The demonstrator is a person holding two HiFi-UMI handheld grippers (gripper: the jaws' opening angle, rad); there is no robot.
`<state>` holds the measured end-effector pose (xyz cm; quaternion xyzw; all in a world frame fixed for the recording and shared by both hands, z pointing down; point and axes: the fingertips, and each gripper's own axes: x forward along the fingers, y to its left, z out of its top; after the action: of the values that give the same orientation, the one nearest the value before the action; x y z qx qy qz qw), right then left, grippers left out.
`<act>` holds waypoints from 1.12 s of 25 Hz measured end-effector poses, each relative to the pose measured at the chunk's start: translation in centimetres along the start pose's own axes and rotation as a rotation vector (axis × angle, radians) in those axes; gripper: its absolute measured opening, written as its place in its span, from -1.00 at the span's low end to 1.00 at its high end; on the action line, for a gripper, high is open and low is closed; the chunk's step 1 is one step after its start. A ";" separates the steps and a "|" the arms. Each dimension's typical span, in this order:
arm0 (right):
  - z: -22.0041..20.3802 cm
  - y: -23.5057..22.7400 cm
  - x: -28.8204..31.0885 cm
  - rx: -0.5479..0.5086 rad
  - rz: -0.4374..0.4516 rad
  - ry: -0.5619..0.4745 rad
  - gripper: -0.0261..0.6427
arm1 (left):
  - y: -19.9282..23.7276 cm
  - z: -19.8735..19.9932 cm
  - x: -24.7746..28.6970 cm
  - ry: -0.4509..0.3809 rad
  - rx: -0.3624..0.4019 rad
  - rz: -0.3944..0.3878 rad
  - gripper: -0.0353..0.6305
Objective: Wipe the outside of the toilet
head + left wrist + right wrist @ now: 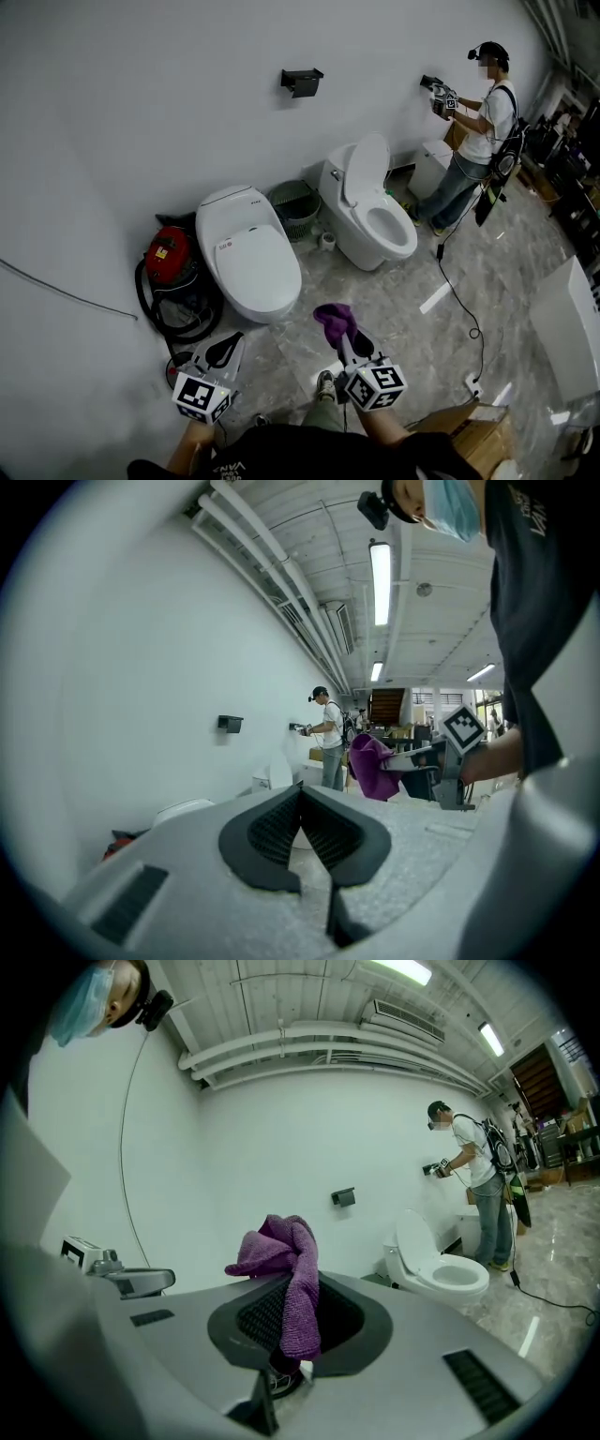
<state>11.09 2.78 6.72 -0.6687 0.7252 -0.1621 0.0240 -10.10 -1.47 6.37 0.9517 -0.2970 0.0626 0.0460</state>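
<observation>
Head view: the right gripper (343, 334) sits low in the centre of the frame, jaws clamped on a purple cloth (334, 319) that bunches up over the tips. The right gripper view backs that up: the cloth is pinched between the pads and flops over the top. Over to the left gripper (223, 351) at lower left, and its own view shows the jaws closed tip to tip, nothing in them. The closed-lid toilet (248, 255) stands just above the grippers, centre left against the wall, apart from both. A second toilet (373, 208), lid up, is to its right, with a waste basket (294, 208) between them. There's a red vacuum (170, 253) at the left and another person (480, 127) at upper right.
</observation>
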 end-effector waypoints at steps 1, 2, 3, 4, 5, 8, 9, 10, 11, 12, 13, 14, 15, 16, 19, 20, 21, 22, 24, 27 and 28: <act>0.0 0.3 -0.3 -0.001 0.000 -0.002 -0.79 | -0.2 0.1 -0.3 0.001 0.003 -0.007 -0.88; 0.0 0.6 -0.7 0.000 -0.001 -0.004 -0.79 | -0.4 0.1 -0.7 0.002 0.003 -0.011 -0.88; -0.1 0.9 -1.0 0.003 -0.002 -0.006 -0.79 | -0.6 0.2 -1.0 0.001 -0.001 -0.014 -0.88; -0.3 1.3 -1.3 0.005 -0.003 -0.008 -0.79 | -0.8 0.2 -1.3 0.000 -0.005 -0.015 -0.88; -0.5 1.6 -1.6 0.006 -0.002 -0.009 -0.79 | -1.0 0.2 -1.6 -0.002 -0.007 -0.014 -0.88; -1.1 2.6 -2.5 -0.002 0.006 -0.011 -0.79 | -1.6 0.6 -2.2 -0.014 0.007 -0.019 -0.88; -1.3 2.9 -2.7 -0.006 0.009 -0.008 -0.79 | -1.8 0.7 -2.4 -0.017 0.013 -0.025 -0.88; -1.6 3.3 -2.9 -0.009 0.013 -0.005 -0.79 | -2.0 0.7 -2.6 -0.019 0.018 -0.031 -0.88; -1.8 3.6 -3.1 -0.011 0.017 -0.002 -0.79 | -2.2 0.7 -2.8 -0.018 0.022 -0.035 -0.88; -2.1 3.9 -3.3 -0.009 0.020 0.001 -0.79 | -2.3 0.7 -3.0 -0.016 0.025 -0.039 -0.88; -2.4 4.2 -3.4 -0.008 0.022 0.004 -0.79 | -2.5 0.5 -3.3 -0.015 0.026 -0.042 -0.88; -2.7 4.3 -3.6 -0.007 0.024 0.007 -0.79 | -2.6 0.4 -3.5 -0.015 0.026 -0.043 -0.88; -3.0 4.5 -3.7 -0.009 0.025 0.011 -0.79 | -2.8 0.2 -3.7 -0.015 0.023 -0.043 -0.88; -3.3 4.6 -3.8 -0.013 0.025 0.016 -0.79 | -2.9 -0.1 -4.0 -0.013 0.020 -0.043 -0.88; -3.9 5.0 -4.0 -0.029 0.027 0.024 -0.79 | -3.1 -1.0 -4.5 -0.005 0.012 -0.040 -0.88; -4.1 5.2 -4.0 -0.032 0.028 0.025 -0.79 | -3.1 -1.2 -4.7 -0.003 0.008 -0.038 -0.88; -4.2 5.3 -4.1 -0.034 0.029 0.025 -0.79 | -3.1 -1.3 -4.8 -0.003 0.003 -0.035 -0.88; -4.3 5.4 -4.1 -0.034 0.029 0.026 -0.79 | -3.2 -1.4 -4.9 -0.003 -0.002 -0.032 -0.88; -4.5 5.6 -4.3 -0.036 0.030 0.028 -0.79 | -3.3 -1.6 -5.2 -0.004 -0.006 -0.027 -0.88; -4.6 5.8 -4.7 -0.039 0.028 0.029 -0.79 | -3.5 -1.7 -5.5 -0.003 -0.009 -0.021 -0.88; -4.6 5.8 -4.8 -0.038 0.028 0.028 -0.79 | -3.6 -1.8 -5.6 -0.004 -0.012 -0.020 -0.88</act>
<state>4.83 8.70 8.63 -0.6566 0.7376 -0.1572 0.0031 -12.80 4.82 7.12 0.9545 -0.2878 0.0583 0.0519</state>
